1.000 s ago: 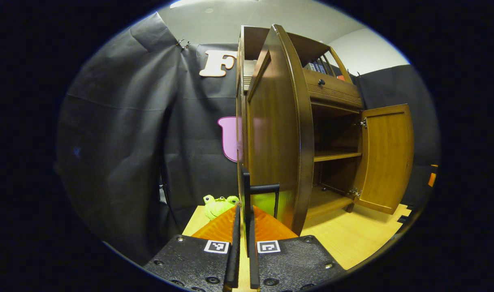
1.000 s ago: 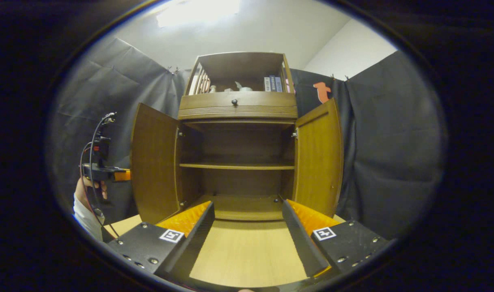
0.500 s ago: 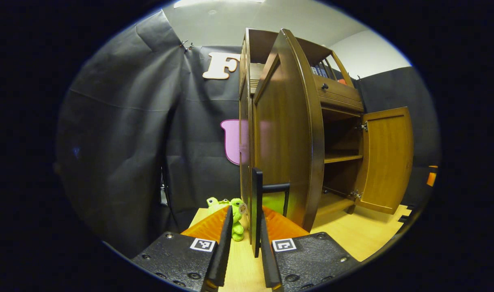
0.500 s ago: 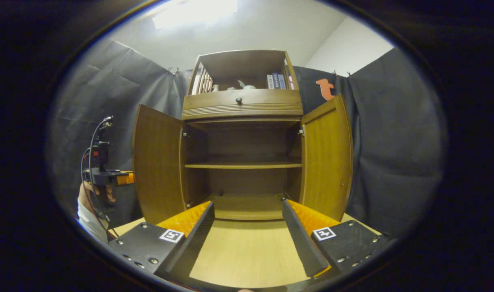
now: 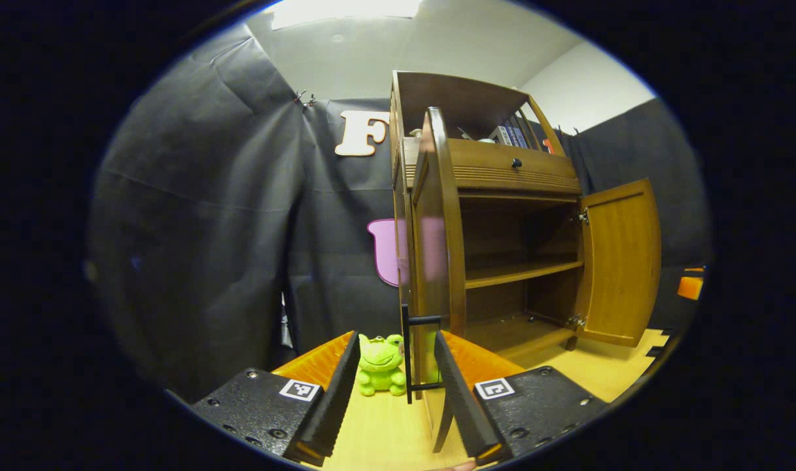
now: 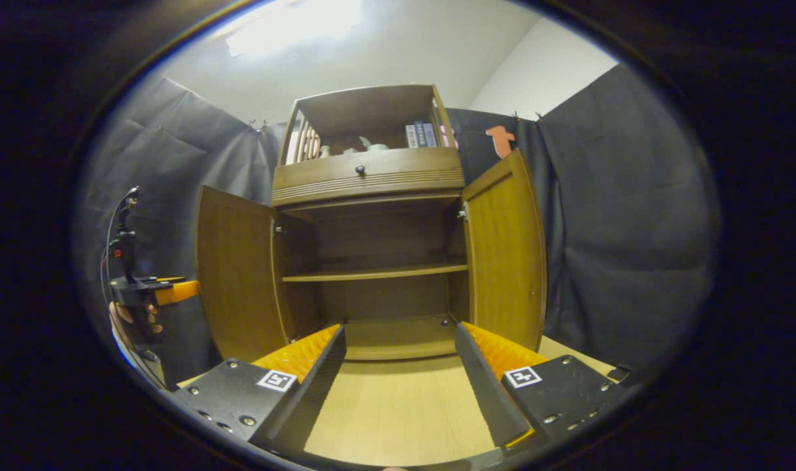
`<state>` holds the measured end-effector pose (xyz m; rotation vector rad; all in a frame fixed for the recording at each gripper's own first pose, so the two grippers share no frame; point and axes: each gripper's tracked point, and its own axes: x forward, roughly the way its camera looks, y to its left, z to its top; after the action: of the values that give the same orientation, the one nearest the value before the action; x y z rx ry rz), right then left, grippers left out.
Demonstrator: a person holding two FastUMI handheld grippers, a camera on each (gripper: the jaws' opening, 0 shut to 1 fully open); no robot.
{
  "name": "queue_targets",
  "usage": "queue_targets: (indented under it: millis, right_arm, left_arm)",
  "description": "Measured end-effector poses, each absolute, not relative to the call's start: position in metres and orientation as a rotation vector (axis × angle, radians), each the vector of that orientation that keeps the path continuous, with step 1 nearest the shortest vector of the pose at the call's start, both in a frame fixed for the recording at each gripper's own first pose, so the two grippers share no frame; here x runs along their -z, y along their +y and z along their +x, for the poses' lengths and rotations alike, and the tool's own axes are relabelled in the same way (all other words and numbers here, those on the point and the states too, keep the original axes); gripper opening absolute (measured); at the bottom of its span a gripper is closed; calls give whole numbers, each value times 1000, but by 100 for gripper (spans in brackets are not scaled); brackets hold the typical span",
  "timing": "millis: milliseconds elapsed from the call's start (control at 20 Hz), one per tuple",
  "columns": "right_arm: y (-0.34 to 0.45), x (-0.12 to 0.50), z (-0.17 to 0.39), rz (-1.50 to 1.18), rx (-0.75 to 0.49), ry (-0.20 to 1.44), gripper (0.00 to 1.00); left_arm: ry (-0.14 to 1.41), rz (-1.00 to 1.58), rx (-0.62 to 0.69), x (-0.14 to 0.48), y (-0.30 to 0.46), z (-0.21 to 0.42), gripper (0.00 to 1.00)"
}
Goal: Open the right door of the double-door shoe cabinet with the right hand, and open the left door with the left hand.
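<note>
The brown wooden shoe cabinet (image 6: pixel 371 176) stands on a light wood table with both doors swung open. In the right gripper view the left door (image 6: pixel 237 281) and the right door (image 6: pixel 505 255) flank bare shelves. My right gripper (image 6: pixel 399 330) is open in front of the cabinet, holding nothing. In the left gripper view I see the left door (image 5: pixel 437 248) edge-on, with its black handle (image 5: pixel 406 353) just ahead of my left gripper (image 5: pixel 396 340). That gripper is open and touches nothing. The right door (image 5: pixel 617 261) shows farther off.
A green frog toy (image 5: pixel 380 366) sits on the table (image 6: pixel 398 412) left of the left door. Books (image 6: pixel 418 135) stand on the top shelf above a drawer with a knob (image 6: pixel 360 169). At far left a hand (image 6: pixel 126 320) holds the left gripper (image 6: pixel 152 293). Black cloth walls surround the cabinet.
My left gripper opened, let go of the left door's handle and drew back a little. The door stayed open. The right gripper stayed open and shifted only slightly.
</note>
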<state>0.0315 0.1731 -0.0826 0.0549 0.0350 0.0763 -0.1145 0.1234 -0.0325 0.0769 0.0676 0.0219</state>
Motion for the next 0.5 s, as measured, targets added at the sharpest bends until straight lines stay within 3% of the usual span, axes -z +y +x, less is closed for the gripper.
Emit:
queue_targets:
  millis: [200, 500]
  right_arm:
    - [172, 75, 28, 95, -101, 8, 97]
    - [131, 67, 29, 101, 0, -51, 100]
  left_arm:
    - [88, 73, -79, 19, 106, -132, 95]
    - [41, 105, -12, -3, 38, -142, 96]
